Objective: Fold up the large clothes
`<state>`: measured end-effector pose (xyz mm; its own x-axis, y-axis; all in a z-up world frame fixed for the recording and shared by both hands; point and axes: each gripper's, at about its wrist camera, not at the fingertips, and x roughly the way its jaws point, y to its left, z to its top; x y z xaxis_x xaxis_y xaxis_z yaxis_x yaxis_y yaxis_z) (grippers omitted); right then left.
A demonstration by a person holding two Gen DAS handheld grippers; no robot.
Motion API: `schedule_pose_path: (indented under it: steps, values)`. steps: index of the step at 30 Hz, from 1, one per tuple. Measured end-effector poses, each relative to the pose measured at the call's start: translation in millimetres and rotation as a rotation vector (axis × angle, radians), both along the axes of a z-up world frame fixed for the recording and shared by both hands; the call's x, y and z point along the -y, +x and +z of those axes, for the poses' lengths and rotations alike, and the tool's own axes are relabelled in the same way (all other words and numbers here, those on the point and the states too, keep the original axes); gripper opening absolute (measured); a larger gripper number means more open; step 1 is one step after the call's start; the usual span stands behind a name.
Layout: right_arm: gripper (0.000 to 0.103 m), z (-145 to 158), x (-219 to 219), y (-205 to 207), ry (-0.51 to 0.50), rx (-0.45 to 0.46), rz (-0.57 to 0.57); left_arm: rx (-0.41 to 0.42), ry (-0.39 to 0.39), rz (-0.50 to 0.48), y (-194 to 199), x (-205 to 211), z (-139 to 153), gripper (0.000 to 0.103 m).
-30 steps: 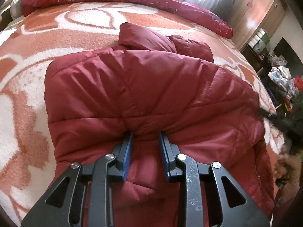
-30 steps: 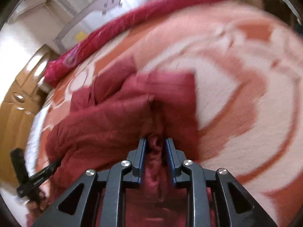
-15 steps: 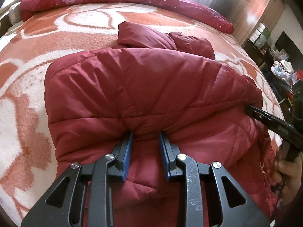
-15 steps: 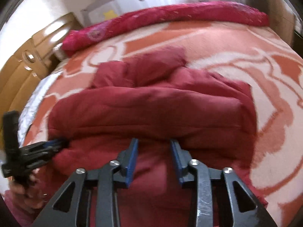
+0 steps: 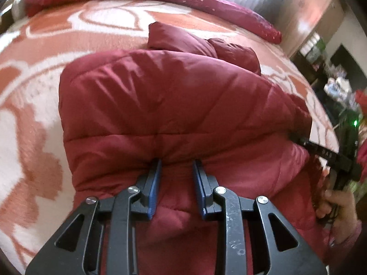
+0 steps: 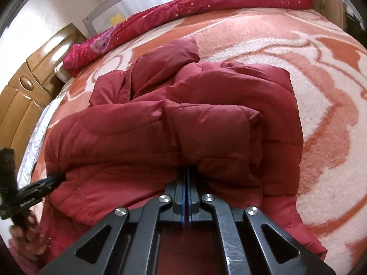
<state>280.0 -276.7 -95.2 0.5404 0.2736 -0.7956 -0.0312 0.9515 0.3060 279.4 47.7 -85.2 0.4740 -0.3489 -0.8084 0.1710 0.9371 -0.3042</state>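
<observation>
The dark red puffer jacket [image 5: 174, 114] lies in a thick bundle in the middle of the bed, on the orange-and-white patterned blanket [image 5: 41, 73], with its hood or collar end [image 6: 169, 61] sticking out toward the far side and a crimson quilt [image 6: 183, 11] heaped along the far edge.

My left gripper [image 5: 176, 167] has its blue-padded fingers parted, tips pressed against the near edge of the folded layer — nothing is pinched between them. My right gripper [image 6: 186, 176] has its fingers drawn together with their tips buried under the fold; they look clenched on a thin bit of the jacket's edge, though the padding hides how much fabric they actually have.

As I read it, the step is taking hold of the near edge on both sides so the bundle can be doubled over again. To do it well I would:

- push the left tips further under the top layer before squeezing, so I catch the whole padded thickness and not just the slippery shell;
- check the right side's bite is equally deep — puffy fabric slides out of a shallow pinch;
- lift both sides level and together, so the fold lands square and the trapped air does not spring it open.
</observation>
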Motion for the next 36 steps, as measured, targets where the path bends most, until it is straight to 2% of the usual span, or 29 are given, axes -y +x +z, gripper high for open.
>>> schedule_pose_path:
  steps: [2, 6, 11, 19, 22, 25, 27, 29, 31, 36]
  values:
    - [0.0, 4, 2, -1, 0.014, -0.002, -0.01, -0.007, 0.001, 0.003, 2, 0, 0, 0.025]
    - [0.0, 14, -1, -11, -0.082, 0.023, -0.028, 0.007, 0.046, -0.004, 2, 7, 1, 0.026]
    - [0.0, -2, 3, -5, -0.073, -0.005, -0.02, 0.009, 0.075, -0.003, 3, 10, 2, 0.026]
    - [0.0, -3, -2, -2, -0.106, -0.012, 0.002, 0.008, 0.053, 0.027, -17, -5, 16, 0.026]
    - [0.0, 0, 5, -6, -0.051, -0.003, -0.018, 0.011, 0.065, 0.058, -32, -15, 25, 0.026]
    - [0.007, 14, 15, -21, 0.047, 0.013, -0.051, 0.024, 0.079, 0.074, -49, -23, 34, 0.026]
    - [0.016, 26, 15, -35, 0.054, 0.03, -0.048, 0.032, 0.077, 0.093, -64, -32, 39, 0.026]
    - [0.037, 39, 15, -54, 0.068, 0.054, -0.02, 0.042, 0.058, 0.117, -80, -41, 44, 0.026]
    - [0.049, 46, 16, -70, 0.08, 0.061, -0.001, 0.046, 0.057, 0.139, -94, -47, 46, 0.026]
    - [0.052, 52, 26, -121, 0.108, 0.042, 0.024, 0.033, 0.04, 0.183, -134, -62, 43, 0.034]
